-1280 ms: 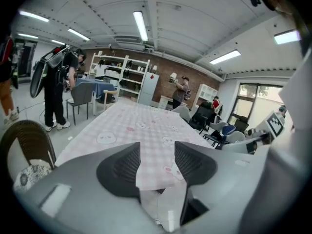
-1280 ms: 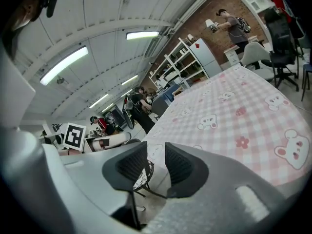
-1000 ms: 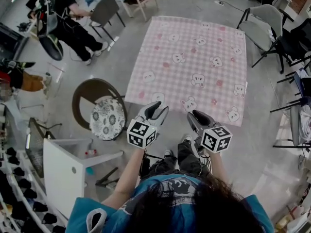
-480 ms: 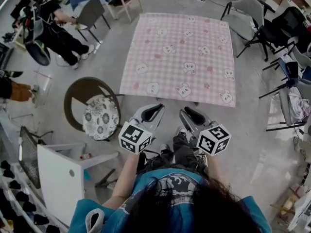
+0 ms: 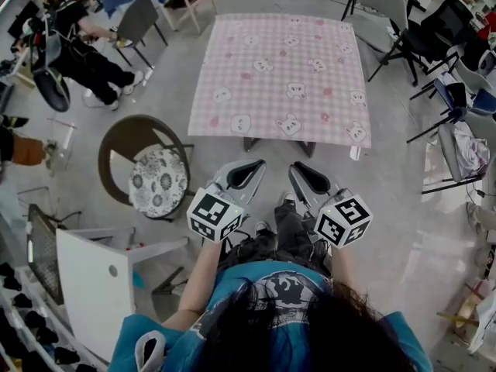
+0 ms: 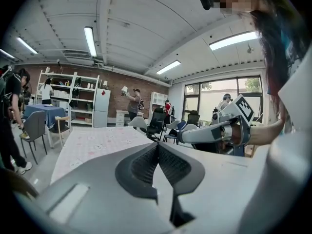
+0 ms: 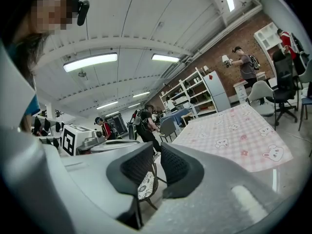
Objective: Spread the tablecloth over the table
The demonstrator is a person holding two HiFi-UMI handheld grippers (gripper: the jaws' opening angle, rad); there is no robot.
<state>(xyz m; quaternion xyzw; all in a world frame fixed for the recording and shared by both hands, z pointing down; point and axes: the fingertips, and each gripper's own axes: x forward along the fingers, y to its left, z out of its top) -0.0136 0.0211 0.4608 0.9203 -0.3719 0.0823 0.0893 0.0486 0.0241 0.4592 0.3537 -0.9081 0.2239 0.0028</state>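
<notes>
- The table (image 5: 250, 143) is almost wholly covered; only its dark feet show beneath the near edge of the cloth.
- A pink checked tablecloth (image 5: 283, 76) printed with little animal faces lies flat across the whole top, and its near edge droops over the side.
- The glossy grey floor (image 5: 403, 208) carries the table. A round brown chair (image 5: 128, 144) with a flowered cushion (image 5: 159, 183) stands near the table's left corner, and dark office chairs (image 5: 434, 37) stand off to its right.

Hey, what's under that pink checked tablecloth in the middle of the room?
Only dark table legs show below the near edge of the tablecloth. The tabletop is wholly covered, so its surface and anything beneath the cloth cannot be seen.
</notes>
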